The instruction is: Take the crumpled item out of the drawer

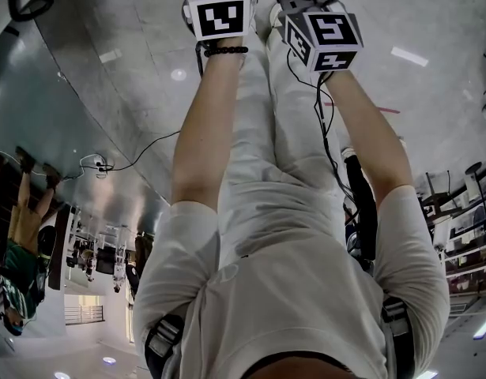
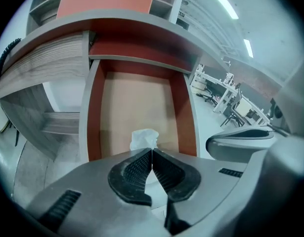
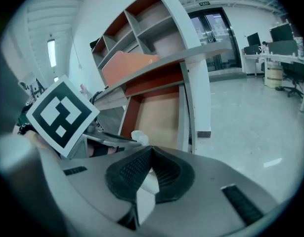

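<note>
1. Nearest the cameras are 2 grippers. The left gripper (image 2: 152, 151) has its ribbed black pads closed on the near edge of 1 white crumpled item (image 2: 144, 138). The right gripper (image 3: 151, 149) is closed too, with nothing between its pads.
2. The item lies at the near end of 1 open drawer (image 2: 94, 117), which has red-brown walls and a pale, smooth bottom.
3. In the right gripper view, 1 marker cube (image 3: 60, 115) covers the area left of the drawer.
4. Above are a curved grey top (image 2: 142, 21) and open shelves (image 3: 142, 26).
5. Farther away is a glossy floor (image 3: 250, 107) with office desks (image 2: 226, 95).
</note>
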`<state>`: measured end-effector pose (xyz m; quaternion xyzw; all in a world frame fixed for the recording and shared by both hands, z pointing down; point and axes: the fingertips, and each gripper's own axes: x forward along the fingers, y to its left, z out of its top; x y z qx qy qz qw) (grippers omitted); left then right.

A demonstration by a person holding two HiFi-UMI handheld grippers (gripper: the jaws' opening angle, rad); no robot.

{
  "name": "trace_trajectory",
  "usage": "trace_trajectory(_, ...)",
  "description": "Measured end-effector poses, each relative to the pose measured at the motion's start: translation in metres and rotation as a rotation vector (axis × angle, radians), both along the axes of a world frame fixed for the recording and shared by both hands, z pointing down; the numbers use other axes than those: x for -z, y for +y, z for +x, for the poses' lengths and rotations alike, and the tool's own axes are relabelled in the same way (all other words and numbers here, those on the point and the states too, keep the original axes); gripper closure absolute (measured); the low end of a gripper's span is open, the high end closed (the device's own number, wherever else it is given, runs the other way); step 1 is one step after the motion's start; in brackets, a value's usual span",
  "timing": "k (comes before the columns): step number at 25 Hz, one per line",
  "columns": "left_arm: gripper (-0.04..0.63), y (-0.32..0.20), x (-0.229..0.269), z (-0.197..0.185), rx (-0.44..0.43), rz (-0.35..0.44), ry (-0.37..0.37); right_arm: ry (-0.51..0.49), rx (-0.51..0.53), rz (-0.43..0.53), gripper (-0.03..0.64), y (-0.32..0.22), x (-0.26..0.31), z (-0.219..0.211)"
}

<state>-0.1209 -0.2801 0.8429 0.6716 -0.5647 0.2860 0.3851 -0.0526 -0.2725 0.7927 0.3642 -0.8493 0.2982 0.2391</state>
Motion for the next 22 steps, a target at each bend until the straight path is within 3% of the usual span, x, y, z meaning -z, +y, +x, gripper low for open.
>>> trace_trajectory(11,0.589,0.002,0.061,0.001,0.001,0.086,0.017,0.006,-0.002,0.049,0.615,-0.008,0.048,0.001)
trace_trajectory(22,0.589,0.001,0.159,0.002,0.014,0.224,0.036,0.014,0.026,0.131,0.615,-0.017,0.124,0.0)
